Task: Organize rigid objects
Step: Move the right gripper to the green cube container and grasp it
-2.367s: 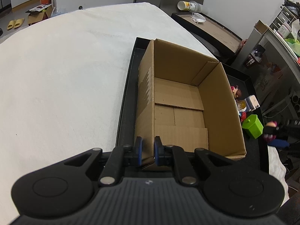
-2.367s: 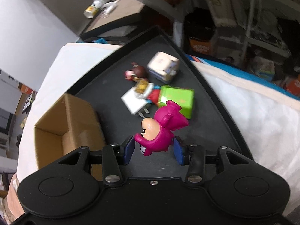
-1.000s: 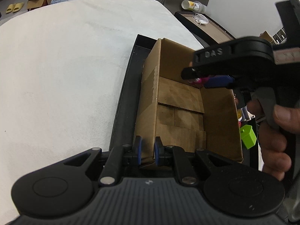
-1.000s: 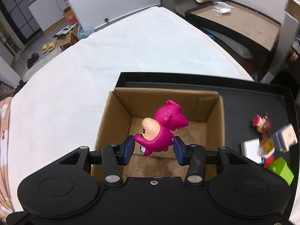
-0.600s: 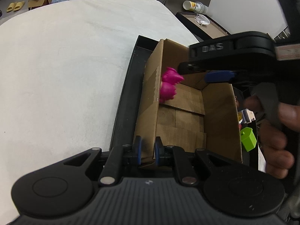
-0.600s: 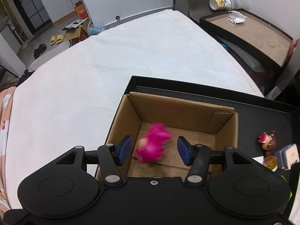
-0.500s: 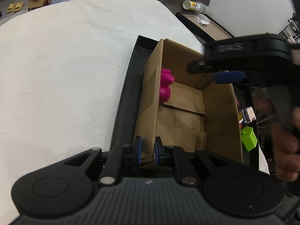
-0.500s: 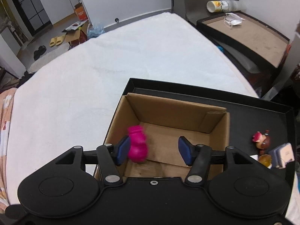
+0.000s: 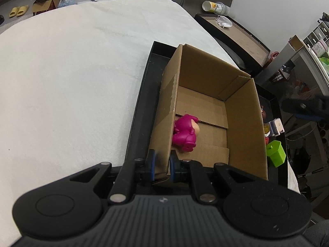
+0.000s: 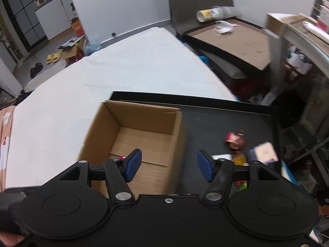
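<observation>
Clearly, from the left wrist view, the left gripper (image 9: 161, 165) has its blue-padded fingers clamped on the near corner of the cardboard box (image 9: 242, 111), one pad outside the wall and one inside, apparently to keep the light box from sliding on the black tray (image 9: 141, 107) while things go in. A magenta toy figure (image 9: 185, 131) of smooth, glossy plastic lies on its side on the box floor, right against the left wall. The cardboard is plain brown and matte, with flat flaps overlapping at the bottom. To the right of the box, on the tray, stand a lime-green cube-shaped container (image 9: 275, 153) and a small pale box (image 9: 276, 126). The tray rests on a bed (image 9: 72, 72) with a soft white cover.

From the right wrist view, the right gripper (image 10: 169, 164) hangs over the box's right wall with its fingers spread wide and nothing between them; I'd judge it free to fetch the next piece. On the tray's dark surface to the right sit a small brown-and-pink doll figure (image 10: 235, 141) and other blurred bits, well apart from the box, presumably waiting their turn.
</observation>
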The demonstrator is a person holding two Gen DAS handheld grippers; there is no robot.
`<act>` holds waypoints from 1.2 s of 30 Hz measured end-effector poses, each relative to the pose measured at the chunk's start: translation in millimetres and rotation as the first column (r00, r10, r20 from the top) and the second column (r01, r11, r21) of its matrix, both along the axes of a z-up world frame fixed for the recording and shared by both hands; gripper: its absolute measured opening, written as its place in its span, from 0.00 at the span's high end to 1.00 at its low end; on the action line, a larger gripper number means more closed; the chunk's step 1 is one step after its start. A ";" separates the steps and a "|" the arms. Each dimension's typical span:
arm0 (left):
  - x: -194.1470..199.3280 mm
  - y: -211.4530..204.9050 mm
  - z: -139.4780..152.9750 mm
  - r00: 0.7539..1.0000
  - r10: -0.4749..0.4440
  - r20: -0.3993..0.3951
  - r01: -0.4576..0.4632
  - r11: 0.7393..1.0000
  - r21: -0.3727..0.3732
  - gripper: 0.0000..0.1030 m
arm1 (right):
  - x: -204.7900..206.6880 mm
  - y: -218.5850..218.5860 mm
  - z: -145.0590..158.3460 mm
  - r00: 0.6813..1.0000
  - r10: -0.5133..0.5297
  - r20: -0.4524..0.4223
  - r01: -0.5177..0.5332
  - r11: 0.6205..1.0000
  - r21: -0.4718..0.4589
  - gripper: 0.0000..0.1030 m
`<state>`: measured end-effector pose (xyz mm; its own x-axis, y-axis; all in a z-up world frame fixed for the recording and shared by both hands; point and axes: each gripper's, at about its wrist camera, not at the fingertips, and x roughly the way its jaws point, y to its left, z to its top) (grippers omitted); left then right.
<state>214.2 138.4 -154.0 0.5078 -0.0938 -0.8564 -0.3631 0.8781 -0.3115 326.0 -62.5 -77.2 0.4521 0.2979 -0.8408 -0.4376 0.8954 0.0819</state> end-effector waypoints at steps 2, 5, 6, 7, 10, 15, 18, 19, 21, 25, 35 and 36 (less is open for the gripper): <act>-0.3 -2.8 0.5 1.000 -0.001 -0.001 0.001 1.000 0.009 0.88 | 0.5 -16.5 0.6 1.000 -0.025 -0.003 0.025 1.000 0.011 0.42; 0.0 -5.9 1.7 1.000 -0.001 -0.003 0.001 1.000 0.024 0.88 | 4.2 -39.7 -0.1 0.998 -0.060 -0.004 0.061 0.998 0.019 0.42; 0.3 -5.9 2.0 1.000 0.001 -0.004 -0.001 1.000 0.027 0.88 | 5.1 -47.3 -1.3 0.997 -0.071 -0.008 0.072 0.997 0.022 0.42; 0.6 -6.1 2.3 1.000 0.004 -0.006 -0.004 1.000 0.028 0.88 | 6.0 -54.7 -3.1 0.997 -0.081 -0.010 0.081 0.996 0.023 0.41; 2.4 -6.8 2.6 1.000 0.010 -0.012 -0.010 0.999 0.034 0.88 | 9.0 -73.6 -8.8 0.995 -0.102 -0.011 0.102 0.994 0.023 0.41; 3.0 -8.1 2.6 1.000 0.018 -0.018 -0.018 0.999 0.043 0.88 | 17.0 -100.5 -23.9 0.990 -0.134 -0.040 0.136 0.990 0.038 0.41; 4.8 -12.3 3.4 0.999 0.020 -0.025 -0.018 0.998 0.066 0.89 | 18.6 -113.3 -35.2 0.989 -0.138 -0.060 0.140 0.990 0.032 0.41; 5.5 -13.4 3.3 0.999 0.021 -0.027 -0.019 0.997 0.072 0.89 | 18.9 -116.8 -39.2 0.988 -0.143 -0.063 0.145 0.989 0.027 0.41; 6.0 -14.0 3.2 0.999 0.024 -0.031 -0.022 0.997 0.077 0.89 | 20.8 -122.8 -47.3 0.986 -0.153 -0.074 0.155 0.988 0.023 0.41; 7.1 -15.5 3.7 0.999 0.030 -0.037 -0.026 0.996 0.084 0.89 | 24.6 -135.8 -66.6 0.974 -0.192 -0.116 0.197 0.980 0.037 0.41; 8.2 -16.0 2.7 0.997 0.057 -0.048 -0.052 0.995 0.090 0.89 | 35.0 -141.9 -96.5 0.956 -0.253 -0.148 0.261 0.964 0.040 0.41; 8.3 -16.1 2.7 0.997 0.058 -0.049 -0.053 0.994 0.091 0.89 | 36.5 -140.3 -98.5 0.958 -0.251 -0.141 0.258 0.966 0.033 0.41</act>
